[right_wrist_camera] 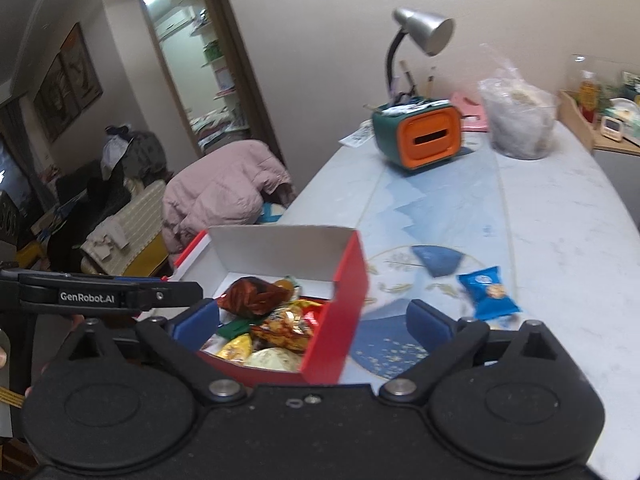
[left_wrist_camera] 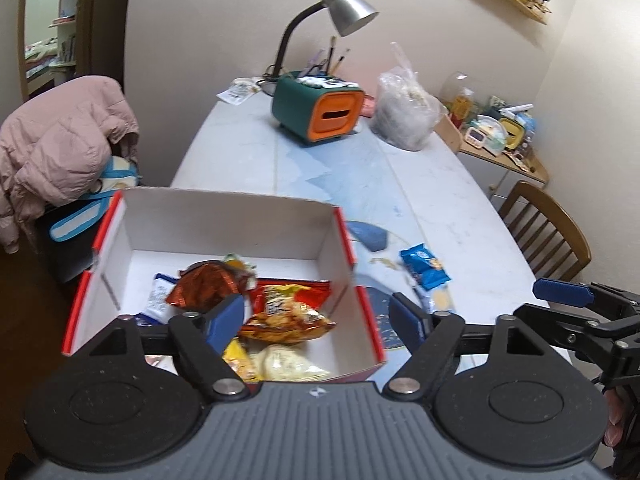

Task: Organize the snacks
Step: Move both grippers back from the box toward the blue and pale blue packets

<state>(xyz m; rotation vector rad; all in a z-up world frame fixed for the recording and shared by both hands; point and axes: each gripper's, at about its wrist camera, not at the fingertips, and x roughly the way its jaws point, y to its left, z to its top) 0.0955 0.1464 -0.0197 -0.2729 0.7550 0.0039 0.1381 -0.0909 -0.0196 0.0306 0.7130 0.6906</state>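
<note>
Most snack packets already lie in the red-and-white box, below and between the left gripper's wide, empty jaws. On the tabletop, the blue cookie packet remains, just beyond the right gripper's outer jaw; these jaws are wide and empty too. Only the left view shows another pale packet beneath it.

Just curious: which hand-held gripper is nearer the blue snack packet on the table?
Right. The right hand-held gripper sits beside the blue snack packet; the left hand-held gripper hangs over the red box.
</note>
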